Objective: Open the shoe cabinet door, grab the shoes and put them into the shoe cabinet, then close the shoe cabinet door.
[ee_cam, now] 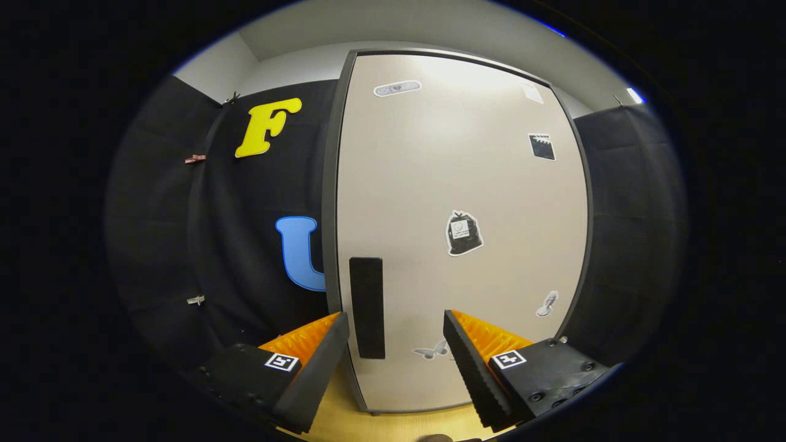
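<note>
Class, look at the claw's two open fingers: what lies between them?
In the gripper view, the cabinet door and its black handle lie ahead between the claw's spread fingers, with bare wooden floor below.

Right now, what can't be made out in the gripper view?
- Cabinet inside, any shoes: hidden behind the shut door.
- Stickers on the door: too small to read.
- Handle: its depth off the door is unclear.
- Floor: partly covered by the open hand-held gripper.

No wording can be read anywhere. The stickers on the shoe cabinet door (pixel 454 184) are too small to make out, and the square black-and-white markers on the claw (pixel 396 356), whose fingers stand apart, carry patterns, not letters.
</note>
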